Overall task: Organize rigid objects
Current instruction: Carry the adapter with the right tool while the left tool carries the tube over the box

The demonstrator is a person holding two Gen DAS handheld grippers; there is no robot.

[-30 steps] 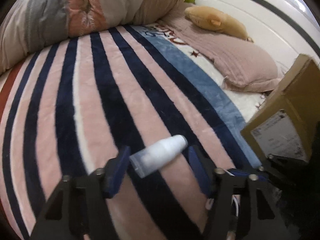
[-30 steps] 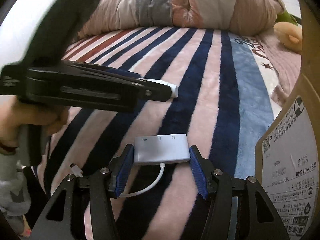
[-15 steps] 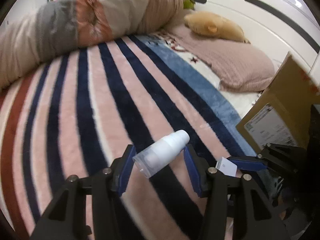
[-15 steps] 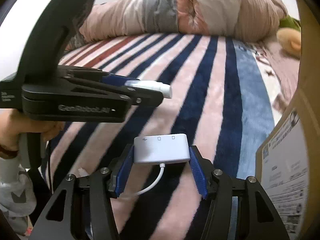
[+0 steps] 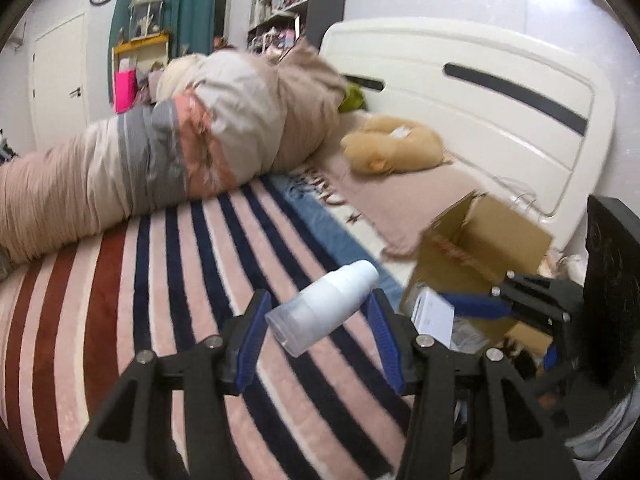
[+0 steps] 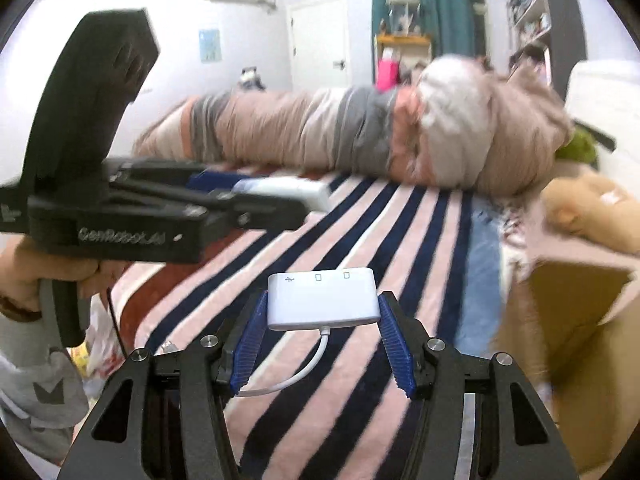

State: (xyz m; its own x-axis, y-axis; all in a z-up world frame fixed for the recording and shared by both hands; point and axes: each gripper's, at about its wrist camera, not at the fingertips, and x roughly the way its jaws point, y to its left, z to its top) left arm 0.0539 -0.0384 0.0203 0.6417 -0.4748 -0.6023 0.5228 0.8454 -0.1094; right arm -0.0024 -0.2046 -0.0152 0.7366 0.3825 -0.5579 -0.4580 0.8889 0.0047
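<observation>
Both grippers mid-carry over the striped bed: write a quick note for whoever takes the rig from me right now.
Left gripper: shut on the white pump bottle, held tilted, above the striped blanket.
Right gripper: shut on the white USB adapter, its short cable hanging free.
Cardboard box: open, on the bed to the right near the headboard, with a shipping label on its side.
Done: both items picked up off the blanket.
Left: neither item is in the box yet; probably carry both over and drop them in.
</observation>
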